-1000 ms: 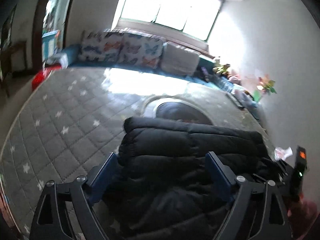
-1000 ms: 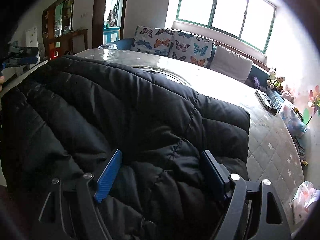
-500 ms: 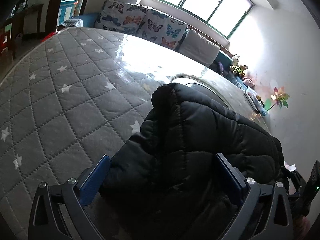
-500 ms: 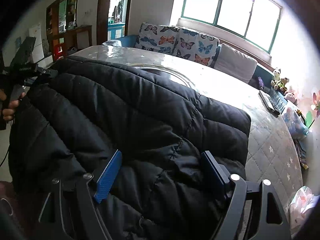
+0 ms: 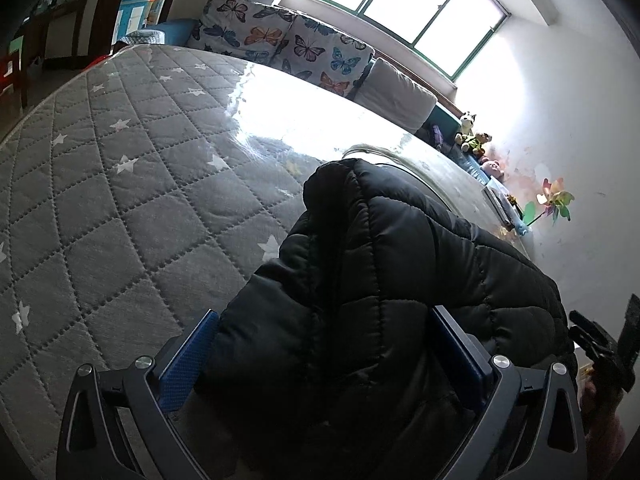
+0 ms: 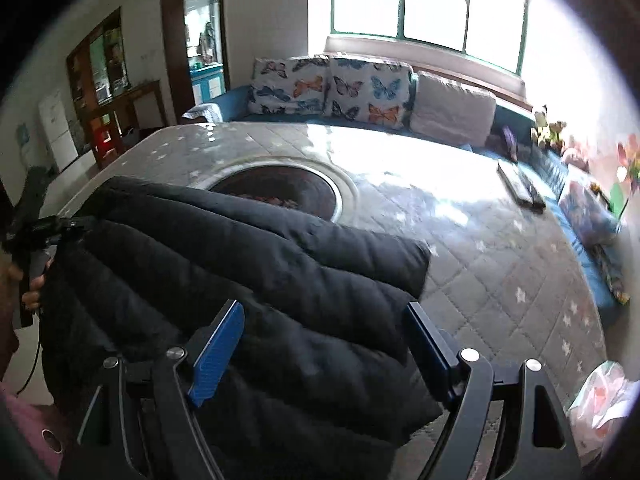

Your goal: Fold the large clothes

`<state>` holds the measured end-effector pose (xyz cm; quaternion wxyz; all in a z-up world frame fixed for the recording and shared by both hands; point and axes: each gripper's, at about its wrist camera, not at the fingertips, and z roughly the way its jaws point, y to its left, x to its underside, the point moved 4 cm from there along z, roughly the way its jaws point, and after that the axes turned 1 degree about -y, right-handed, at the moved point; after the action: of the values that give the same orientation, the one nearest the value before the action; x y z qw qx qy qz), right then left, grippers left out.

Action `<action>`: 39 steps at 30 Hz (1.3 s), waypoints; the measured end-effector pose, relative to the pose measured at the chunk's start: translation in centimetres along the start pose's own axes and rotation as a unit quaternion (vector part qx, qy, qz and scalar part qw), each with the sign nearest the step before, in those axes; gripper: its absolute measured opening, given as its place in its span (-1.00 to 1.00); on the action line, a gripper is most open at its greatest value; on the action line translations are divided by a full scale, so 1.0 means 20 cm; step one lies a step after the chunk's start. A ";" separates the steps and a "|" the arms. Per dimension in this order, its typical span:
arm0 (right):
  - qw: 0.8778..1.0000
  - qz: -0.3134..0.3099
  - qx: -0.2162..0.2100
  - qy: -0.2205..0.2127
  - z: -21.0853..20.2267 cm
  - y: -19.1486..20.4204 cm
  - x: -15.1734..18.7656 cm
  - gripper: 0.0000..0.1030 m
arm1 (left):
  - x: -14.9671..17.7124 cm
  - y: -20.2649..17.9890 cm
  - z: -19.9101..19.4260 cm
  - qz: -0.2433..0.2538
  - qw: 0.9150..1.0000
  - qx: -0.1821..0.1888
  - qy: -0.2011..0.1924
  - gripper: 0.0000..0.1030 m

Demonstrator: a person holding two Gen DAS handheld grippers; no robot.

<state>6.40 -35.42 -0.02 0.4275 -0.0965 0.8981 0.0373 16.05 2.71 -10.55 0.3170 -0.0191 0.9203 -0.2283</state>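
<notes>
A black quilted puffer jacket (image 5: 380, 280) lies bunched in thick folds at the near edge of a grey star-patterned mattress (image 5: 120, 200). My left gripper (image 5: 323, 314) stands open at its widest over the jacket's left end, with padding filling the gap between the blue pads. The right gripper (image 6: 323, 307) is open too, above the jacket (image 6: 240, 272) near its right end, and fabric lies between and under its fingers. Each view shows the other gripper at the jacket's far end: the left gripper (image 6: 32, 232) in a hand, the right gripper (image 5: 600, 344).
A dark round inset (image 6: 280, 192) marks the mattress centre. Butterfly cushions (image 6: 332, 88) and a grey cushion (image 6: 452, 108) line the far side under the window. A remote (image 6: 520, 184), plush toys (image 5: 472, 136) and a pinwheel (image 5: 554, 200) sit along the right wall. A plastic bag (image 6: 600, 396) lies near right.
The left gripper sank toward the mattress and its jaws widened around the jacket's end. The right gripper drew back and up, so more mattress shows beyond the jacket.
</notes>
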 end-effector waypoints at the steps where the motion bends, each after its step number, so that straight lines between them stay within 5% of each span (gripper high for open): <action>1: 1.000 0.009 0.003 0.010 0.03 -0.04 0.03 0.72 | 0.00 -0.01 -0.01 0.000 1.000 0.000 0.000 1.00; 11: 0.980 0.152 -0.130 0.025 0.15 -0.28 0.22 1.00 | 0.01 -0.02 -0.01 0.001 1.000 -0.006 0.001 1.00; 19: 0.969 0.158 -0.187 0.023 0.21 -0.31 0.22 1.00 | 0.00 -0.03 0.00 -0.002 1.000 -0.010 0.003 1.00; 23: 0.953 0.185 -0.237 0.040 0.27 -0.35 0.24 1.00 | 0.00 -0.02 0.02 -0.008 1.000 -0.010 0.011 1.00; 39: 0.943 0.218 -0.237 0.088 0.19 -0.26 0.30 1.00 | 0.00 0.01 0.06 -0.004 0.999 0.027 0.035 1.00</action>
<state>6.65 -40.79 -7.03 0.2931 0.0002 0.8964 0.3324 16.81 2.43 -11.33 0.2844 -0.0064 0.9241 -0.2550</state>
